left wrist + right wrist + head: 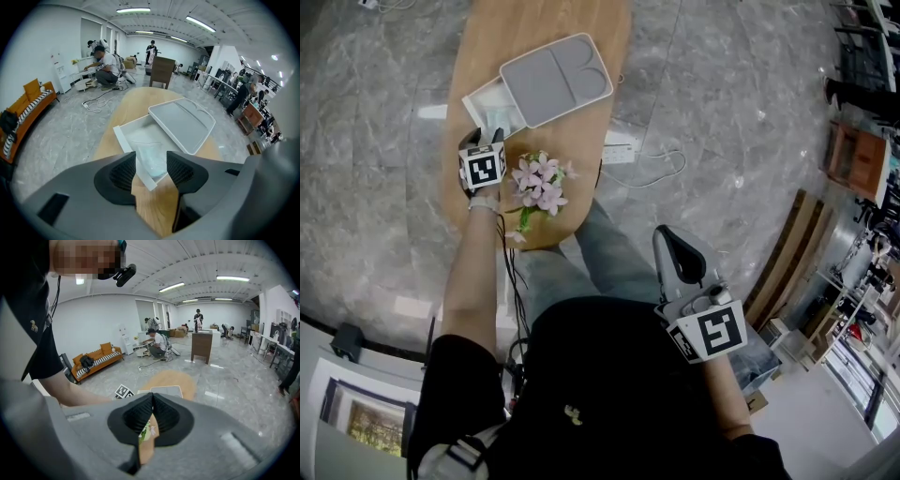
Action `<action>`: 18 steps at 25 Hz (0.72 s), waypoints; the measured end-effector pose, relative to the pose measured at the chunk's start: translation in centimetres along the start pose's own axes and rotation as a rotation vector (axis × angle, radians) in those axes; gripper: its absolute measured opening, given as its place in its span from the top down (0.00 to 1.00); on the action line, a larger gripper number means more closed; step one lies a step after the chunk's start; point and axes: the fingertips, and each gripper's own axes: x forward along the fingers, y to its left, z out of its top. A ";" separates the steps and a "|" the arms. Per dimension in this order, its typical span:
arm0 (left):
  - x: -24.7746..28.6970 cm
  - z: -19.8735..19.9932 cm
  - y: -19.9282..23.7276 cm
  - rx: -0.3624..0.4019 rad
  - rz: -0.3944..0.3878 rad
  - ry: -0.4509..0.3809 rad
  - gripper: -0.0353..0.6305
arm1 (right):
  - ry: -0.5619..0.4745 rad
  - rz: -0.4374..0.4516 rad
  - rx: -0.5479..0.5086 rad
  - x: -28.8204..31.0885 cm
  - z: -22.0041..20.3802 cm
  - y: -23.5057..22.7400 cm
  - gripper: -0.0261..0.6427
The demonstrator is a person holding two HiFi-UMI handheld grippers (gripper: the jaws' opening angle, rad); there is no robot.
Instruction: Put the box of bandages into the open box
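An open white box [484, 97] [123, 137] lies on the oval wooden table [487, 37], and its grey-white lid [555, 77] [183, 123] rests slanted across its far side. Inside lies the pale bandage box [502, 115] [153, 156], just beyond my left jaws. My left gripper [485, 135] [151, 169] hovers over the box's near corner, open, with only the box corner and table showing in the gap. My right gripper [667, 236] [151, 400] hangs back beside the person's lap, shut and empty.
A sprig of pink artificial flowers [540, 184] lies on the table right of my left gripper. A white power strip with cable [622, 150] sits on the marble floor off the table's right edge. Several people work far back near an orange sofa [96, 357].
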 end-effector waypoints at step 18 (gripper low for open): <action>-9.1 2.3 -1.3 0.066 -0.056 -0.104 0.87 | -0.103 0.028 -0.028 -1.4 2.3 4.8 0.96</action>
